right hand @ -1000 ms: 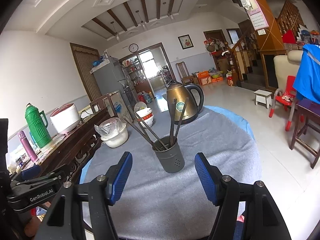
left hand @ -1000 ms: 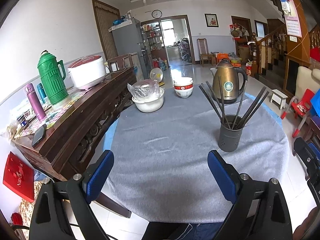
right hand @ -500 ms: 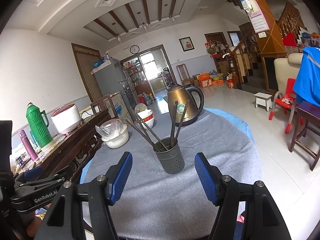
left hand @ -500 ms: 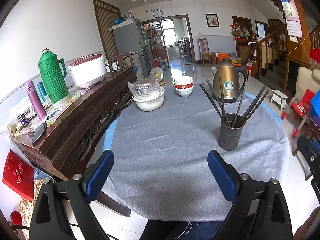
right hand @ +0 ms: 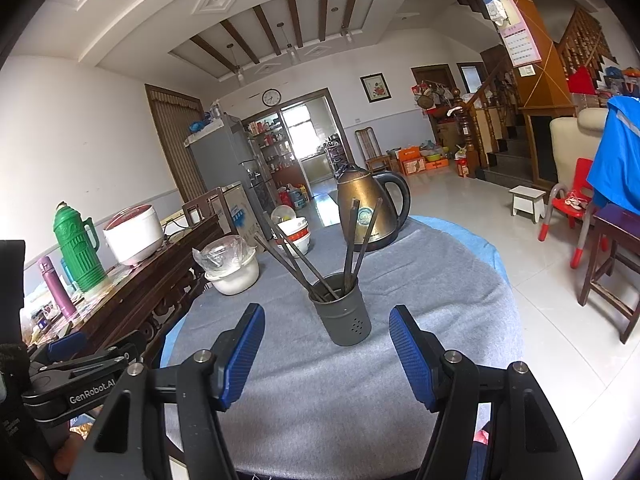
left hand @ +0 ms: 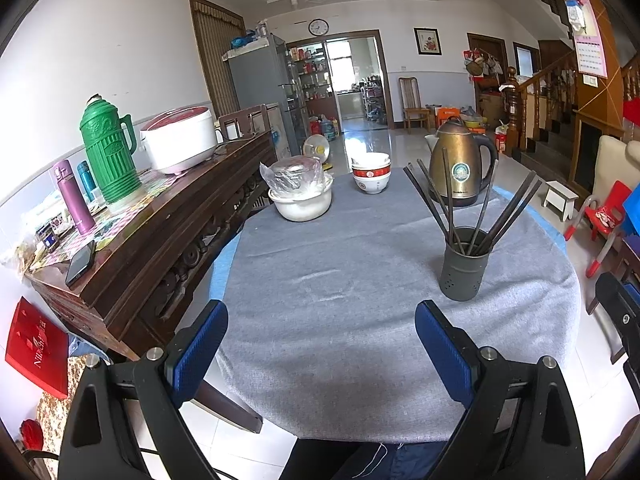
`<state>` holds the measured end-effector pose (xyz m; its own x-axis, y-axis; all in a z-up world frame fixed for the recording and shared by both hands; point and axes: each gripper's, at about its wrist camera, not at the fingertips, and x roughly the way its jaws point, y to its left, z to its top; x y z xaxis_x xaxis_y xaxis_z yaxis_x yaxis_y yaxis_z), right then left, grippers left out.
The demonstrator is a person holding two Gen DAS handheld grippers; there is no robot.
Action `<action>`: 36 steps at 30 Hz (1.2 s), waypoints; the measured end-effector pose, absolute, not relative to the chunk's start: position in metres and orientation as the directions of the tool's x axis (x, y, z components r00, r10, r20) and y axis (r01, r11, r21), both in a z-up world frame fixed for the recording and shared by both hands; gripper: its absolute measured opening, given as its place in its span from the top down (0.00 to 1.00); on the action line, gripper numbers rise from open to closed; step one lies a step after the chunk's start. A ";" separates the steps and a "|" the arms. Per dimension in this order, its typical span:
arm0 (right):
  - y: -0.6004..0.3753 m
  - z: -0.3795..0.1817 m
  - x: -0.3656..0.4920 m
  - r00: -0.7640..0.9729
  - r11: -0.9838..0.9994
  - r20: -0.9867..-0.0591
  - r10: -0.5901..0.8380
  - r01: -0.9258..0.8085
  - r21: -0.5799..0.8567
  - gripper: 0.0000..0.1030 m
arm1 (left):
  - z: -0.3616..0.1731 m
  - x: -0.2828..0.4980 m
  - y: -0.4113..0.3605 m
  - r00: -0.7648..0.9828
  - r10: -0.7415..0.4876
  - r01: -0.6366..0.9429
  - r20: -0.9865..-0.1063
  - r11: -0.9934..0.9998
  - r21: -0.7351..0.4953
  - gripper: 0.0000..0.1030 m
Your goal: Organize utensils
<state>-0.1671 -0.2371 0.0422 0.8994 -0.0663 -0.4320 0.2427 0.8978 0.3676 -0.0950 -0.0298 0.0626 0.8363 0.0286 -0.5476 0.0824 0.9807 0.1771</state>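
Observation:
A dark grey perforated holder (left hand: 464, 266) stands on the round table's grey cloth (left hand: 340, 280), right of centre, with several dark chopsticks (left hand: 438, 204) fanning out of it. In the right wrist view the holder (right hand: 346, 314) stands just beyond and between the fingers. My left gripper (left hand: 320, 344) is open and empty over the near part of the table, left of the holder. My right gripper (right hand: 326, 354) is open and empty, close in front of the holder. The left gripper also shows at the lower left of the right wrist view (right hand: 84, 364).
A bronze kettle (left hand: 460, 168), stacked bowls (left hand: 371, 174) and a white pot with a plastic-wrapped lid (left hand: 300, 194) stand at the table's far side. A wooden sideboard (left hand: 152, 216) on the left bears a green thermos (left hand: 108, 152) and a rice cooker (left hand: 178, 142).
Both views have shifted slightly, the right gripper rising a little and tilting toward the holder. Both grippers stay open and empty; nothing on the table has moved.

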 end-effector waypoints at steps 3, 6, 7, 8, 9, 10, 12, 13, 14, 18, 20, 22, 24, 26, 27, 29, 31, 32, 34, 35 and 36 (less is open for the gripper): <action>-0.237 0.042 -0.167 0.900 0.898 -0.432 -0.066 0.242 0.367 0.33 | 0.062 -0.095 -0.029 0.837 0.030 0.081 -0.547 0.981 0.177 0.08; -0.236 0.042 -0.168 0.900 0.899 -0.431 -0.065 0.241 0.367 0.33 | 0.062 -0.095 -0.029 0.836 0.031 0.079 -0.547 0.981 0.177 0.08; -0.237 0.042 -0.167 0.900 0.899 -0.431 -0.065 0.240 0.366 0.33 | 0.062 -0.095 -0.029 0.836 0.030 0.080 -0.547 0.981 0.176 0.08; -0.237 0.042 -0.167 0.900 0.899 -0.431 -0.065 0.240 0.366 0.33 | 0.062 -0.095 -0.029 0.836 0.031 0.079 -0.547 0.981 0.176 0.08; -0.237 0.042 -0.167 0.900 0.899 -0.431 -0.064 0.240 0.367 0.33 | 0.062 -0.095 -0.029 0.837 0.031 0.078 -0.547 0.981 0.176 0.08; -0.237 0.042 -0.167 0.900 0.899 -0.431 -0.064 0.240 0.367 0.33 | 0.062 -0.094 -0.029 0.836 0.031 0.079 -0.547 0.981 0.175 0.08; -0.236 0.042 -0.167 0.900 0.899 -0.432 -0.064 0.240 0.366 0.33 | 0.062 -0.095 -0.028 0.836 0.031 0.079 -0.548 0.981 0.175 0.08; -0.236 0.042 -0.167 0.900 0.899 -0.432 -0.064 0.240 0.366 0.33 | 0.062 -0.095 -0.028 0.836 0.031 0.078 -0.548 0.981 0.175 0.08; -0.236 0.042 -0.167 0.900 0.899 -0.432 -0.065 0.240 0.366 0.33 | 0.062 -0.094 -0.028 0.836 0.030 0.079 -0.548 0.981 0.175 0.08; -0.237 0.043 -0.167 0.899 0.900 -0.433 -0.058 0.235 0.366 0.33 | 0.061 -0.095 -0.027 0.835 0.030 0.079 -0.550 0.982 0.174 0.08; -0.237 0.044 -0.167 0.899 0.901 -0.434 -0.056 0.232 0.366 0.33 | 0.060 -0.095 -0.027 0.834 0.028 0.081 -0.551 0.982 0.172 0.08; -0.237 0.044 -0.166 0.899 0.902 -0.434 -0.054 0.230 0.365 0.33 | 0.060 -0.095 -0.027 0.834 0.029 0.080 -0.551 0.982 0.173 0.08; -0.237 0.044 -0.166 0.900 0.902 -0.434 -0.052 0.229 0.365 0.33 | 0.060 -0.095 -0.027 0.834 0.028 0.080 -0.551 0.982 0.172 0.08; -0.237 0.044 -0.166 0.900 0.903 -0.433 -0.053 0.229 0.365 0.33 | 0.060 -0.095 -0.027 0.835 0.030 0.079 -0.550 0.982 0.173 0.08; -0.237 0.044 -0.166 0.900 0.903 -0.433 -0.052 0.228 0.365 0.33 | 0.060 -0.095 -0.027 0.834 0.029 0.079 -0.551 0.982 0.172 0.08; -0.237 0.044 -0.166 0.900 0.902 -0.434 -0.053 0.229 0.365 0.33 | 0.060 -0.095 -0.027 0.835 0.030 0.078 -0.550 0.982 0.172 0.08; -0.237 0.044 -0.166 0.900 0.902 -0.433 -0.052 0.228 0.365 0.33 | 0.060 -0.095 -0.027 0.835 0.029 0.080 -0.550 0.982 0.173 0.08; -0.237 0.044 -0.166 0.900 0.903 -0.433 -0.053 0.229 0.365 0.33 | 0.060 -0.095 -0.027 0.835 0.029 0.080 -0.550 0.982 0.173 0.08; -0.236 0.044 -0.166 0.900 0.903 -0.432 -0.053 0.227 0.364 0.33 | 0.060 -0.095 -0.027 0.835 0.029 0.079 -0.550 0.982 0.172 0.08; -0.236 0.044 -0.166 0.901 0.904 -0.432 -0.052 0.226 0.363 0.33 | 0.060 -0.095 -0.027 0.835 0.028 0.080 -0.550 0.982 0.172 0.08; -0.237 0.044 -0.166 0.901 0.905 -0.431 -0.050 0.223 0.362 0.33 | 0.060 -0.095 -0.027 0.835 0.029 0.080 -0.550 0.982 0.173 0.08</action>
